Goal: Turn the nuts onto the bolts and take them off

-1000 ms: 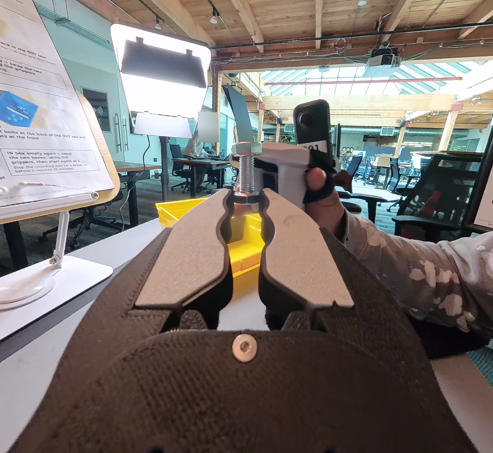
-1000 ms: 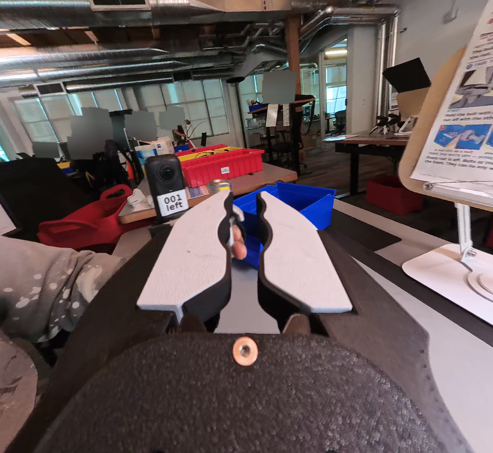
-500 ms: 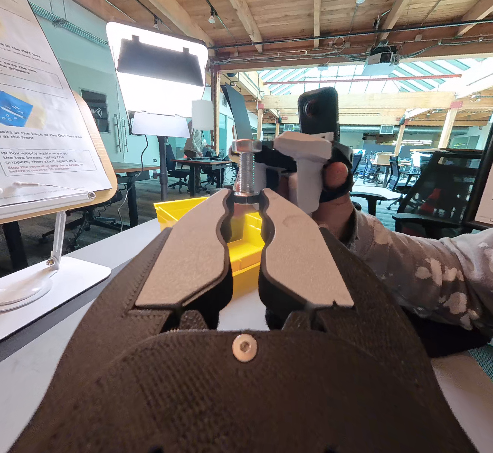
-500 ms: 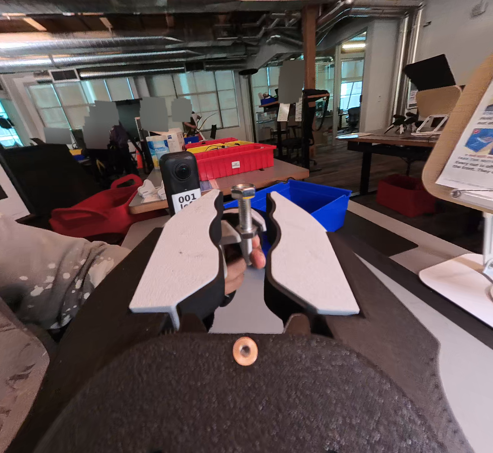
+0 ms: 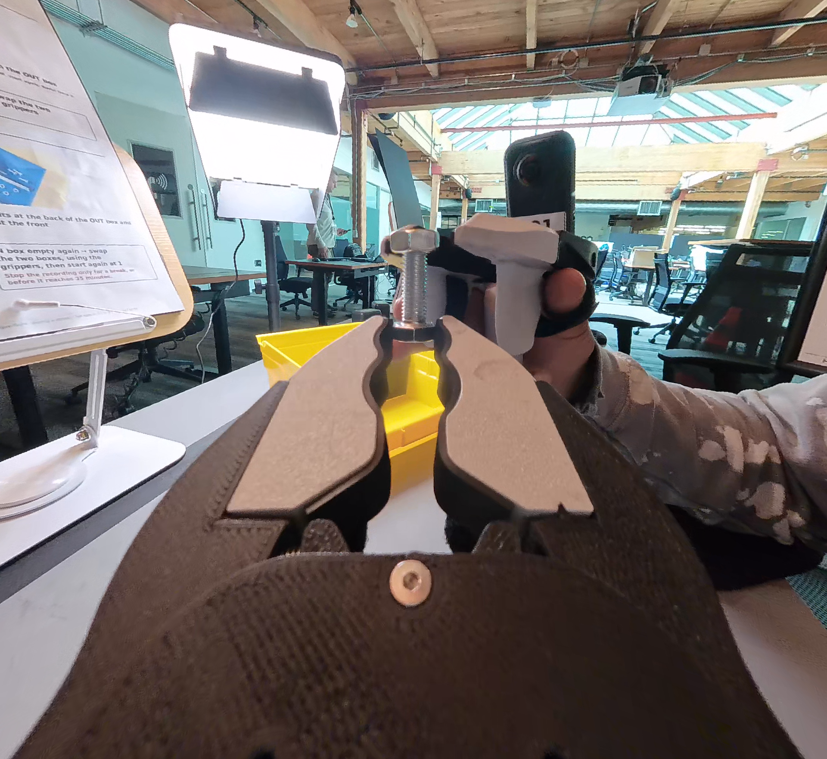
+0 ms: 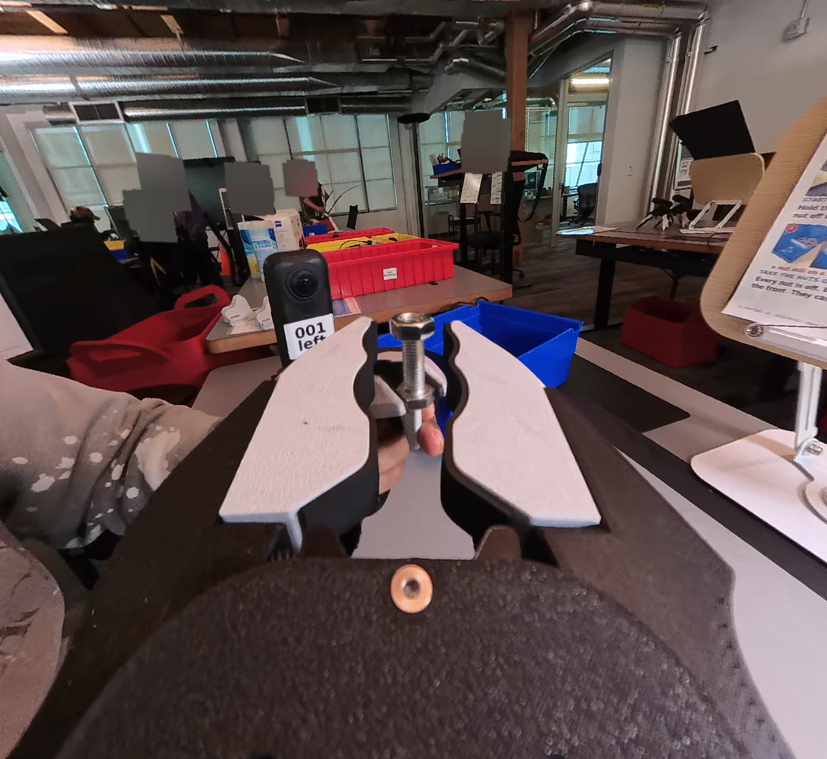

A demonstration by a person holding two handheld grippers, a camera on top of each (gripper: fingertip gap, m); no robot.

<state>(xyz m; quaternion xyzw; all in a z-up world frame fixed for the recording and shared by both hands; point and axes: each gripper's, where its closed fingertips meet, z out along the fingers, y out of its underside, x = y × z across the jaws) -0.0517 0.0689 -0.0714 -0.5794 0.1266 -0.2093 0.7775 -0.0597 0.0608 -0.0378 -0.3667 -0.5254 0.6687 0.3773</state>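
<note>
- Right gripper [image 6: 411, 335], jaws apart, had drawn back off the bolt [image 6: 414, 357] head since a second before.
- Left gripper [image 5: 411, 328] stayed clamped on the nut [image 5: 412, 332]; regrip likely next.

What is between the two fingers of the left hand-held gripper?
The nut, threaded on the upright bolt, sits clamped between their tips, seen in the left wrist view.

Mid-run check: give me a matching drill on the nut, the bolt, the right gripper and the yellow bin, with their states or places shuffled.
1 nut
2 bolt
3 right gripper
4 yellow bin

A on the table, beyond the left gripper
B upright, head on top
C open, fingers either side of the bolt head
D clamped in the left gripper

Pairs: 1-D, 2-B, 3-C, 4-A
</note>
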